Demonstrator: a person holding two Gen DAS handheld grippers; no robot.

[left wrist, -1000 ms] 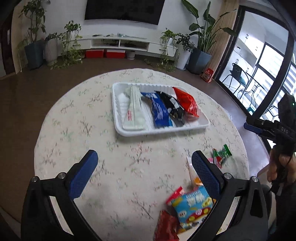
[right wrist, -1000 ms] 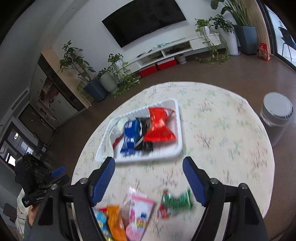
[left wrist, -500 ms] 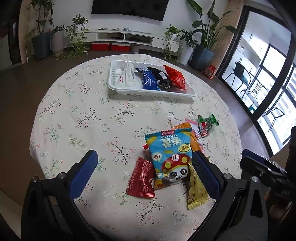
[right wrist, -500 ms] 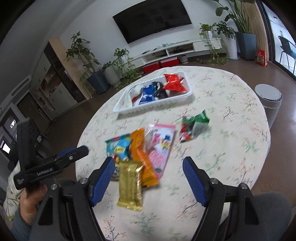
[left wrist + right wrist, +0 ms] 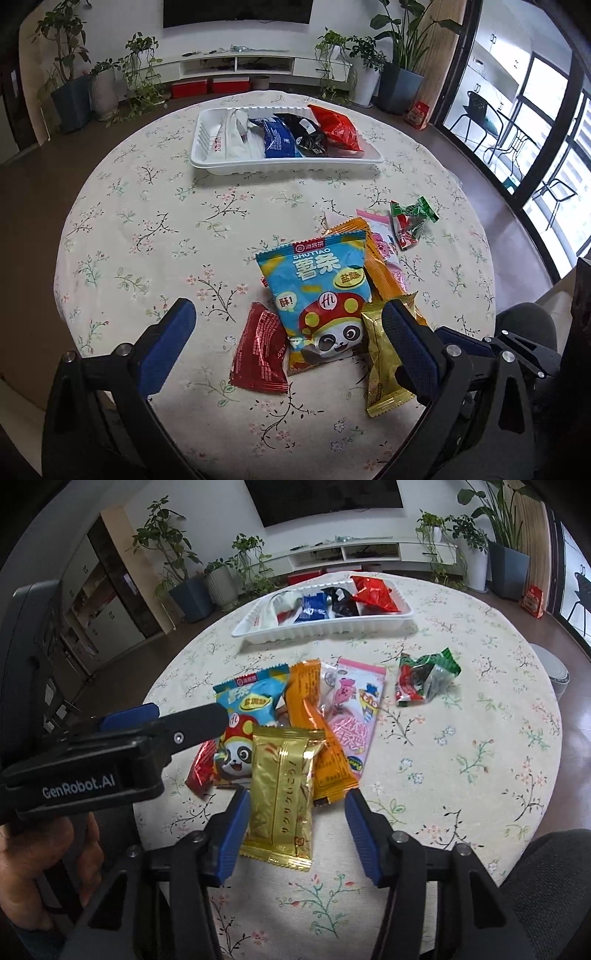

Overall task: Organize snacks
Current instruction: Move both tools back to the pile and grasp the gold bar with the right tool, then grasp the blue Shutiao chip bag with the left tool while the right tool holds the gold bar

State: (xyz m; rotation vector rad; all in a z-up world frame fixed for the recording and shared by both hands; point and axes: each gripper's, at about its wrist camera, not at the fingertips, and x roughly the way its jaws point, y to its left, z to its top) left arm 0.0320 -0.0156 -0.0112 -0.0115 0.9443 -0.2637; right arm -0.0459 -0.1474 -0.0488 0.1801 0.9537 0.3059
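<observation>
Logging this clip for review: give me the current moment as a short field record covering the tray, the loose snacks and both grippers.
tray: white plastic tray at far side of table, holding white, blue, black and red packets
loose snacks: overlapping pile near front edge: blue potato-stick bag, gold wafer packet, orange packet, pink packet, dark red sachet
apart: green-red candy wrapper
left gripper: open, empty
right gripper: open, straddling gold wafer packet
</observation>
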